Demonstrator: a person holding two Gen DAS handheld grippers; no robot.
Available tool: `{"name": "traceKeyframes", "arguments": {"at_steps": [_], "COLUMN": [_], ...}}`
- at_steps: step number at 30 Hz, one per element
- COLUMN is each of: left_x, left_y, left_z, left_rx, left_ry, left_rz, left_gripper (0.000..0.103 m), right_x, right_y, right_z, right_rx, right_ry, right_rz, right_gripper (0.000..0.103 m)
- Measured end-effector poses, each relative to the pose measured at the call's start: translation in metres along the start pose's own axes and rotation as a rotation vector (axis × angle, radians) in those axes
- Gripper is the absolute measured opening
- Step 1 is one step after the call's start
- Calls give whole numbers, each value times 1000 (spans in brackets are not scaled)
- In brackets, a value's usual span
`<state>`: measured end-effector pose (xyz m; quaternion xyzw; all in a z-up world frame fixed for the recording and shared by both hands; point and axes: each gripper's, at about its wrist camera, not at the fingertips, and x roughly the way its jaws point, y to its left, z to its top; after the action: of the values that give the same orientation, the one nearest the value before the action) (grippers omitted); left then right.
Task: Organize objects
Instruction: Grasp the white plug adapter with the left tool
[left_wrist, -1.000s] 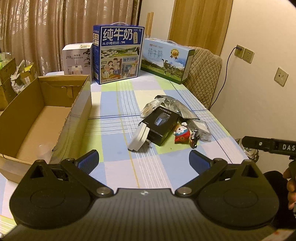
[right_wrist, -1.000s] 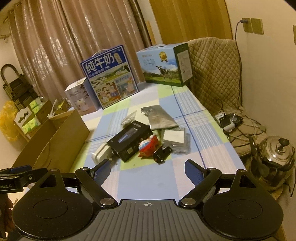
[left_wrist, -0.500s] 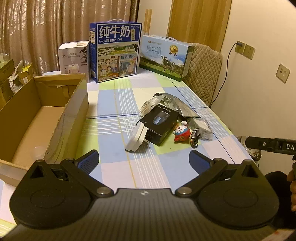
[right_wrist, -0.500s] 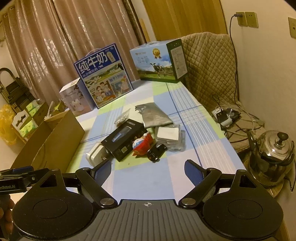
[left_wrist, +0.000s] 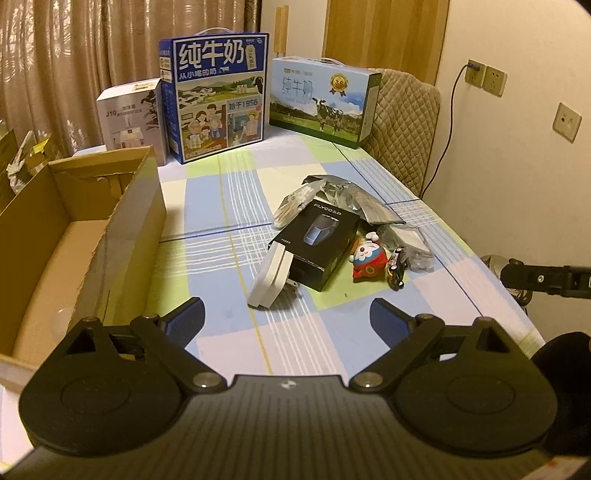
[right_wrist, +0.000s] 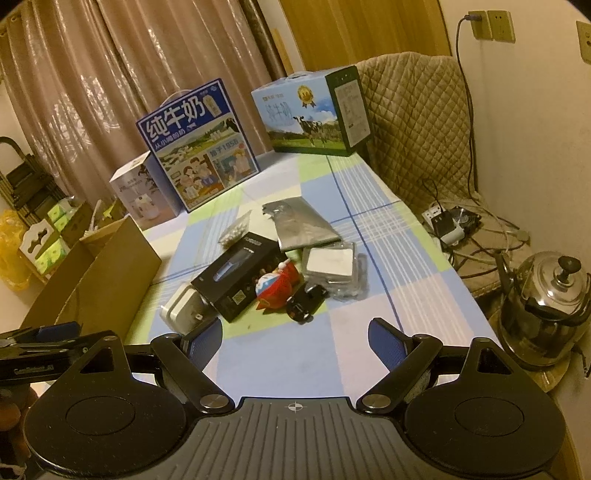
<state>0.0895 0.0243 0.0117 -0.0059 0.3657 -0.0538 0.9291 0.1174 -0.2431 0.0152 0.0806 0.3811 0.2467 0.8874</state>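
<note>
From the left wrist, the left gripper hung spread wide and empty, the black box lying just ahead beside the cardboard box. From the right wrist, the right gripper gaped, holding nothing; the toy car sat near its fingers.

Ahead of the left tongs, a black rectangular carton lies on the checked-cloth bench, an open brown cardboard box to their left, a red plush doll right of the carton.
</note>
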Motion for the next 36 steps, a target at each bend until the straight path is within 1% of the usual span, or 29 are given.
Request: {"name": "traceKeyframes", "arguments": {"at_steps": [5,6,11,14,19,28,32,33,36], "left_x": [20,25,52,70,96,133,144,146,151], "left_y": [0,0,4,6,7,12,14,14,14], "left_z": [5,6,11,13,16,21,22,21,21], "left_rx": [49,61,107,126,150,188,189,192,198], "left_ry": [11,13,31,49,66,88,103,104,111], "left_rz": [5,7,14,14,10,5,-9,-11,-17], "left_gripper": [89,86,81,74,73,63,55,51,47], "right_x": [16,20,40,53,74,107,118,121,127], "right_y": [-3,-4,-9,-12,-14,-14,-16,-16,-16], "right_z": [4,5,10,15,22,28,29,30,31], "right_rx": [2,2,3,3,-8,-43,-52,-54,-65], "right_ry": [15,18,30,34,34,46,59,61,64], "right_rz": [-5,-6,-16,-25,-45,-71,-77,-78,-82], "right_gripper": [84,84,84,84,84,84,84,84,84]}}
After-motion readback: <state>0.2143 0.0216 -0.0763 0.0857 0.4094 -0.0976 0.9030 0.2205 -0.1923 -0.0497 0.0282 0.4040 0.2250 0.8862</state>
